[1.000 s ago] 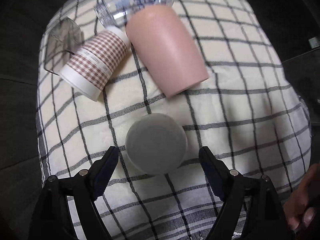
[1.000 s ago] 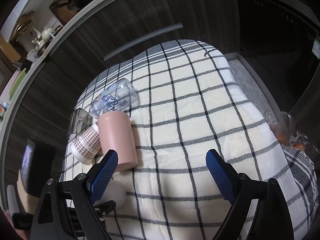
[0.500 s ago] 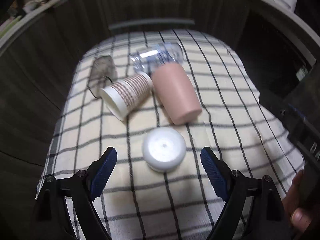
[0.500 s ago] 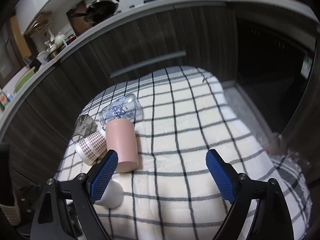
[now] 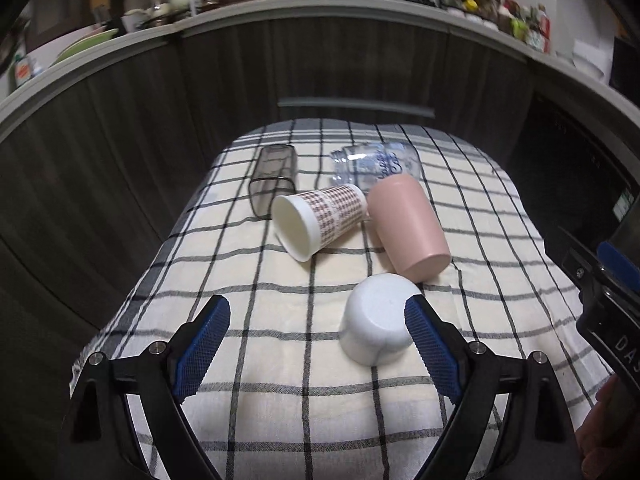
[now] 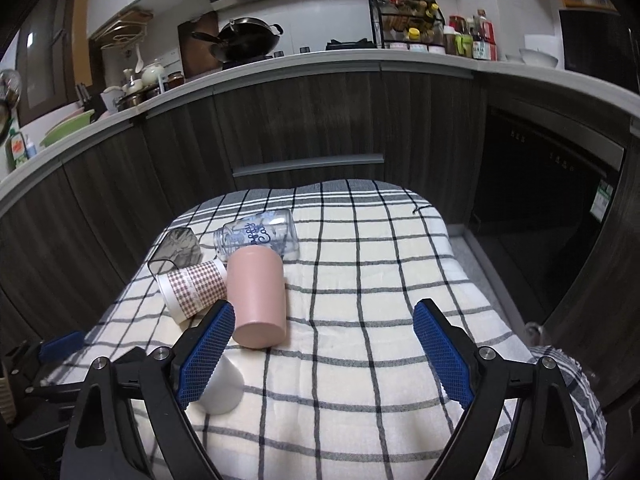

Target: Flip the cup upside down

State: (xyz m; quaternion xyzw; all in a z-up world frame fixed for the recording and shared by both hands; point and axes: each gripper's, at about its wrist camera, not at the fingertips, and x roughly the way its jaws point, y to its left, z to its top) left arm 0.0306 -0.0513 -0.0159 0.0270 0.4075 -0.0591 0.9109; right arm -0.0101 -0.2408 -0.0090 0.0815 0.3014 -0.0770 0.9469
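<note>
A white cup (image 5: 378, 319) stands upside down on the checked cloth (image 5: 280, 380), just inside my left gripper's right finger. It also shows in the right wrist view (image 6: 222, 386), partly behind my right gripper's left finger. My left gripper (image 5: 316, 344) is open and empty, above the cloth. My right gripper (image 6: 322, 354) is open and empty. A pink cup (image 5: 406, 226) lies on its side beyond the white cup. A houndstooth paper cup (image 5: 320, 224) lies on its side next to it.
A clear printed glass (image 5: 374, 164) and a smoky grey tumbler (image 5: 272, 184) lie on their sides at the back of the cloth. Dark cabinet fronts (image 6: 300, 120) stand close behind the table. The right gripper's body (image 5: 604, 292) shows at the left view's right edge.
Both grippers have pulled back and tilted up, so more of the cabinets and counter shows. The white cup has shifted from between the left fingers to near the right one. The cups have not moved.
</note>
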